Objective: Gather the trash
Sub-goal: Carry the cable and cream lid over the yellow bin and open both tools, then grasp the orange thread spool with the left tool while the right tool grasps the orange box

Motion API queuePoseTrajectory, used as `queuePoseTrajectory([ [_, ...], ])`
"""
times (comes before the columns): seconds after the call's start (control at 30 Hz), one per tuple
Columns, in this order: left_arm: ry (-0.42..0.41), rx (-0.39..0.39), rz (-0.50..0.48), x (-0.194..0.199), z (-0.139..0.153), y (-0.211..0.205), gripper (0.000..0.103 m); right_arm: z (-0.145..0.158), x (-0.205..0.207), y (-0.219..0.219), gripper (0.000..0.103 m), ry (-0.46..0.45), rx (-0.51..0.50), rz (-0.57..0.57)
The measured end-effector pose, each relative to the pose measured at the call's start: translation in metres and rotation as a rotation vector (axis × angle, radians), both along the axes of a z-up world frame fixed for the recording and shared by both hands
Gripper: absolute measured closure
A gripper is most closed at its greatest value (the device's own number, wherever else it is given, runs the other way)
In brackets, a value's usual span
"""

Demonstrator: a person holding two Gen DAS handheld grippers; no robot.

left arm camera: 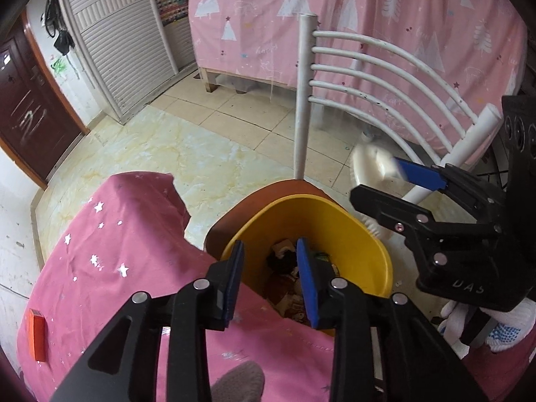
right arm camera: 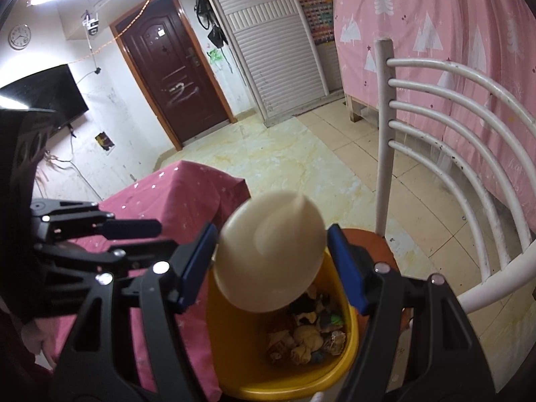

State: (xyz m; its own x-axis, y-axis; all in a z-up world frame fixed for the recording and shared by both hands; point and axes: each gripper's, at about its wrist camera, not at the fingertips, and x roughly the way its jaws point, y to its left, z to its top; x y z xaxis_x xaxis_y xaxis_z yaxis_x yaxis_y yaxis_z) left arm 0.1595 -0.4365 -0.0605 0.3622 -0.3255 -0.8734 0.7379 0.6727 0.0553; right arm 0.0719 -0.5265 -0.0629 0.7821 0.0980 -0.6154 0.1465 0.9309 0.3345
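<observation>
A glossy yellow plastic bin [right arm camera: 234,351] holds crumpled paper scraps [right arm camera: 311,335]; beside it, matt pink cloth [left arm camera: 117,251] with shiny star flecks covers the surface. A smooth cream bottle [right arm camera: 268,251], a chipped white-painted chair [right arm camera: 469,140] and polished floor tiles [left arm camera: 167,154] surround it.

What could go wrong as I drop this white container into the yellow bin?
1. The blurred white container sits between the right gripper's spread pads near the yellow bin's table-side rim; it could clip that rim and land on the pink tablecloth.
2. The bin stands on a chair seat, so a knock might tip it.
3. The left gripper hovers over the bin too; they could collide.
</observation>
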Motion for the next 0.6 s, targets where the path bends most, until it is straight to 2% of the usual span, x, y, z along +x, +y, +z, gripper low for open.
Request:
queuePoseTrajectory([
  [0.23,-0.002,-0.03,0.058,0.011,0.011,0.035,0.078,0.006,0.003,0.009,0.032,-0.003,-0.014,0.017],
  [0.6,-0.034,-0.081,0.142,0.019,0.036,0.108,0.077,0.024,0.025,0.059,0.032,-0.006,-0.059,0.103],
])
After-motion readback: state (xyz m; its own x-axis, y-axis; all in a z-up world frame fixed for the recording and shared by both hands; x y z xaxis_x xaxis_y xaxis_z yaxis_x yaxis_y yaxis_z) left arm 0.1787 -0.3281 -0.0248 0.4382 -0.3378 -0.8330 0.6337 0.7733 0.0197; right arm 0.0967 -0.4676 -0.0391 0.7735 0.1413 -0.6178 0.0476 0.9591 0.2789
